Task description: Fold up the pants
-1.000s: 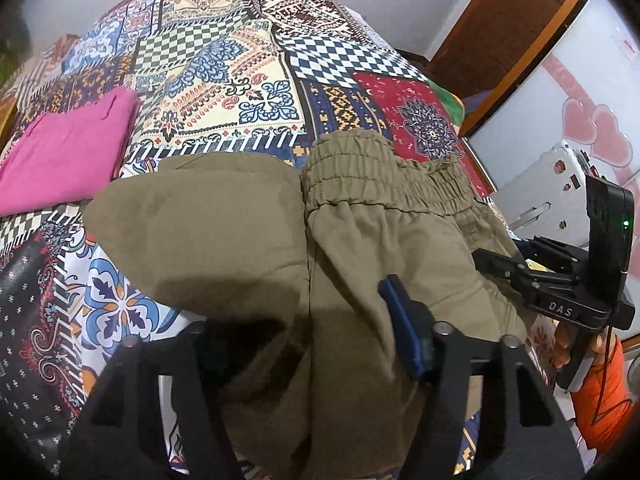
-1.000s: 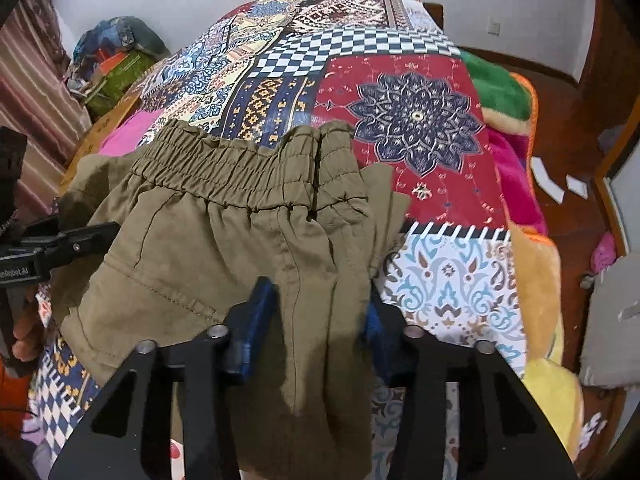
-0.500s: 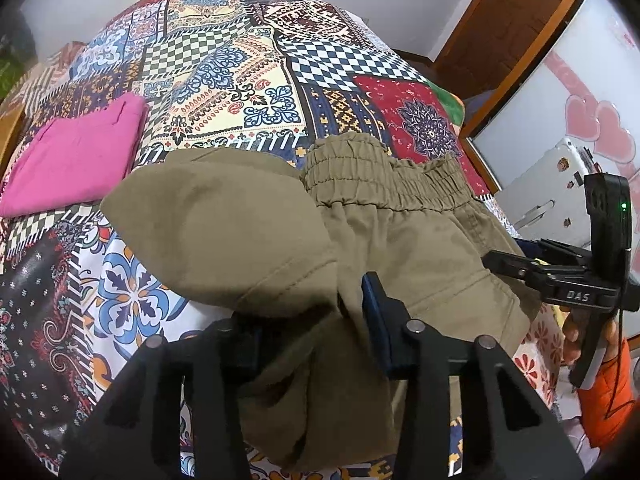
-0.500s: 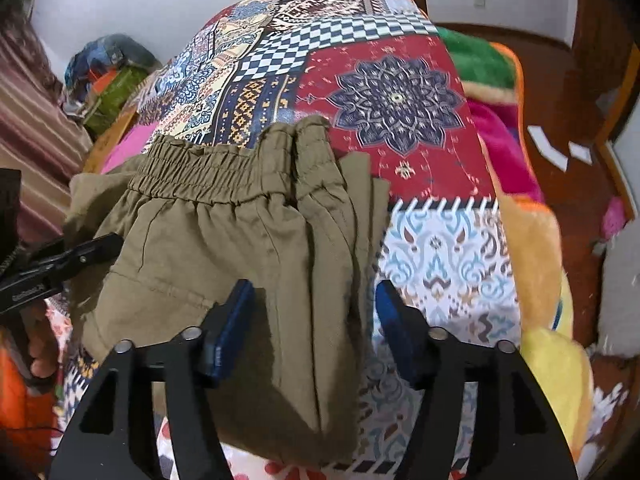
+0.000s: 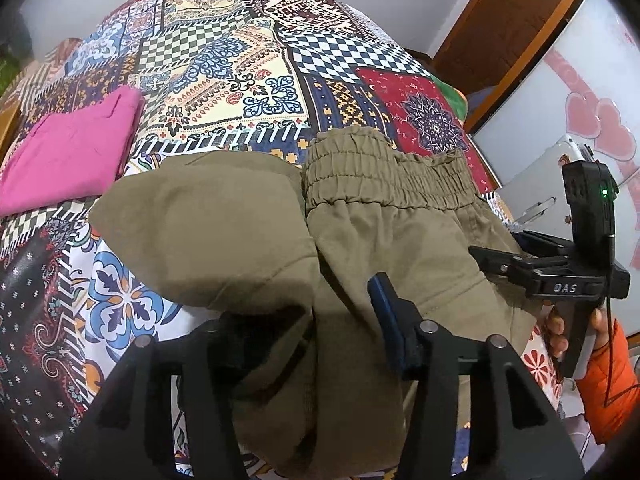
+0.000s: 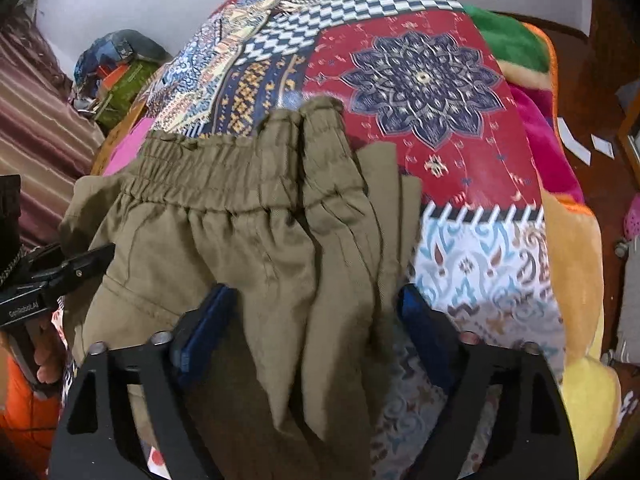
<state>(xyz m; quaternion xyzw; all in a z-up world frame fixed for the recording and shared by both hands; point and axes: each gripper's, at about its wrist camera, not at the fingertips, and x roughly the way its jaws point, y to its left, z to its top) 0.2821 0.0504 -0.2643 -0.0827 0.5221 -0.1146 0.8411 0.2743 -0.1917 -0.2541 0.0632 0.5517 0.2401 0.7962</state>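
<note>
Left gripper (image 5: 308, 320) points steeply down at a pair of olive pants (image 5: 400, 248) on a bed. Its jaws have just been opening with a thick bunch of the cloth between them. Its blue pad (image 5: 382, 312) lies against the bunch, but a fold covers the other finger, so it cannot be told whether the cloth is pinched or let go. Right gripper (image 6: 316, 312) straddles the far side of the same garment. Its jaws have just been closing around a loose pleated fold, yet its 2 blue pads (image 6: 208, 320) stand wide and do not squeeze it, with a sliver of bedspread showing beside the right-hand one.

A patchwork bedspread (image 5: 224, 60) of checks, diamonds and floral squares covers the whole bed, with a red square bearing a dark medallion just beyond the pants. The pants lie on the near part of the bedspread, elastic waistband (image 5: 380, 176) away from both cameras. A rounded flap of the cloth (image 5: 208, 232) is spread to the left of the waistband in the left wrist view.

A folded pink cloth (image 5: 68, 152) rests on the bedspread, left of the pants and apart from them. A hand (image 5: 560, 332) in an orange sleeve (image 5: 616, 380) grips the right gripper's handle at the picture's edge.
</note>
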